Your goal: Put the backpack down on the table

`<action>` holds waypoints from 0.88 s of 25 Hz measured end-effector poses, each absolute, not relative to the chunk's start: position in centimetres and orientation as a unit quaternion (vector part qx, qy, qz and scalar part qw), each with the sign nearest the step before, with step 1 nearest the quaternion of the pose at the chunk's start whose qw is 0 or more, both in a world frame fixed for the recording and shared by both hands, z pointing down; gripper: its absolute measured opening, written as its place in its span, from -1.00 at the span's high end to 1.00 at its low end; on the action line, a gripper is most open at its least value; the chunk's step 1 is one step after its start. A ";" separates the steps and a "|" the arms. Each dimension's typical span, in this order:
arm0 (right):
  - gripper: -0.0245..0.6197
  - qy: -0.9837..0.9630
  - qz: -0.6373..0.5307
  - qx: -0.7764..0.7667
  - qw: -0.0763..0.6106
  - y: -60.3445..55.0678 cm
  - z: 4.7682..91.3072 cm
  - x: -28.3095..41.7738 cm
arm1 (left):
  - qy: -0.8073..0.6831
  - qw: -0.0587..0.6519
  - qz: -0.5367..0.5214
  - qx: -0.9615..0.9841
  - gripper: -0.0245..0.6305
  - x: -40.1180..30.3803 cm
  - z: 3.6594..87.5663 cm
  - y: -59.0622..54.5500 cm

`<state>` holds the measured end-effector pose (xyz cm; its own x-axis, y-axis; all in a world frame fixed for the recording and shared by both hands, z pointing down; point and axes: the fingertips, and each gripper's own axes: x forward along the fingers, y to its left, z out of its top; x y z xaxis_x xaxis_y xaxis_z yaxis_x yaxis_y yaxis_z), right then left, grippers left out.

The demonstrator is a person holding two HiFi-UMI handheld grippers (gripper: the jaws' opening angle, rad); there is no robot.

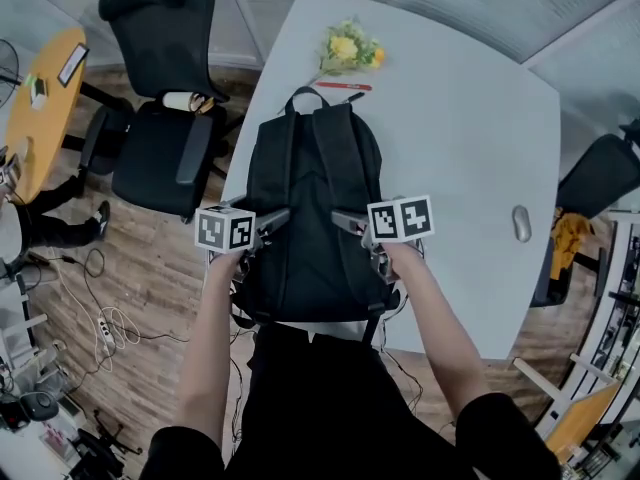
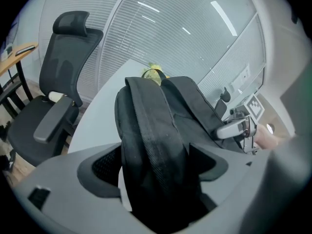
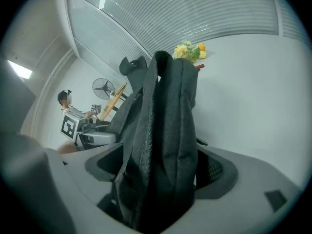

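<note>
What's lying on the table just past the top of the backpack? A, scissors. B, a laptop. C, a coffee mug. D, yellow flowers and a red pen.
D: yellow flowers and a red pen lie on the white table just beyond the top handle of the backpack.

The backpack (image 1: 310, 208) has its near edge lost against dark clothing (image 1: 320, 398).

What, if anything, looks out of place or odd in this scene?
A cup lies on its side on the chair seat, left of the table: an odd place for one. The backpack lies flat on the table, straps up; nothing else stands out.
</note>
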<state>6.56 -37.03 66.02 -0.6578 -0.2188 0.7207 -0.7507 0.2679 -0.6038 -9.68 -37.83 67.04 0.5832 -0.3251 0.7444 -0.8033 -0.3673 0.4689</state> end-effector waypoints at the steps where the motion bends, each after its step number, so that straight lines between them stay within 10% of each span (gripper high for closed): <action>1: -0.48 -0.754 0.508 0.327 0.257 -37.2 65.7 6.7 | -0.365 0.424 0.280 0.780 -0.31 -9.8 66.8 -37.7; 22: -0.36 -0.779 0.400 0.436 0.207 -34.4 55.7 8.4 | -0.385 0.342 0.227 0.826 -0.30 -12.0 57.7 -34.2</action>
